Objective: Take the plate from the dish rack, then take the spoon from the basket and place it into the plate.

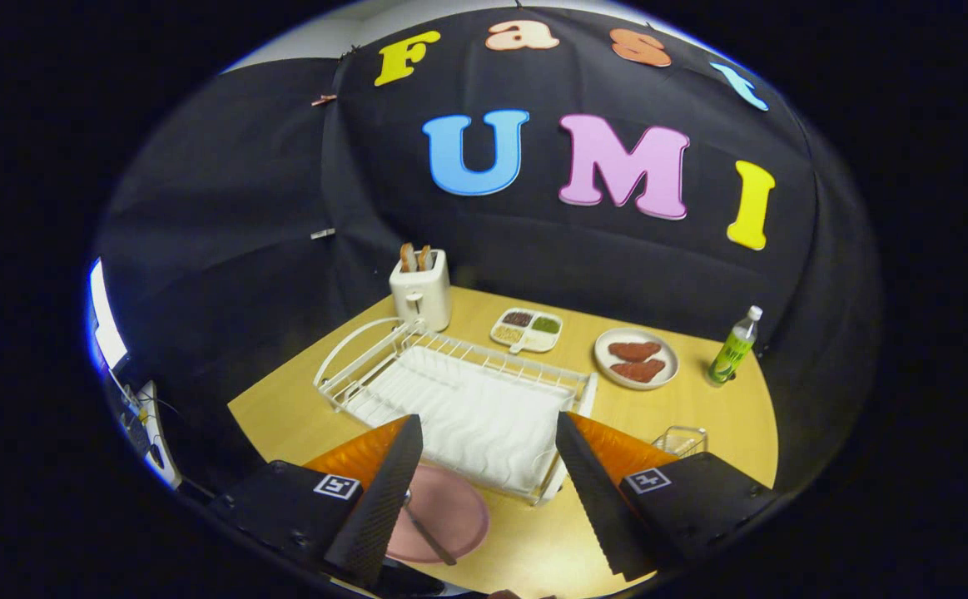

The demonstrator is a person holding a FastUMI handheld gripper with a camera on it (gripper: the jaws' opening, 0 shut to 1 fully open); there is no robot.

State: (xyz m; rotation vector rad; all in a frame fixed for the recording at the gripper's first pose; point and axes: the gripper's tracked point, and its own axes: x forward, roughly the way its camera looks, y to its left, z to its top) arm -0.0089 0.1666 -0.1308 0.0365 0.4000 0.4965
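Note:
A pink plate (450, 512) lies flat on the wooden table (700, 416), just in front of the white dish rack (467, 399). A spoon (427, 531) rests on the plate, its handle pointing toward me. My gripper (484, 491) is open and holds nothing; its fingers hang above the table, the left one partly covering the plate's left side. The rack's ribbed tray holds no dishes. A small wire basket (682, 438) stands to the right of the rack, half hidden behind the right finger.
A white toaster (421, 291) with bread slices stands behind the rack. Farther right sit a divided snack tray (527, 329), a plate of two red meat pieces (637, 358) and a green bottle (733, 348). Black cloth walls close the table's back.

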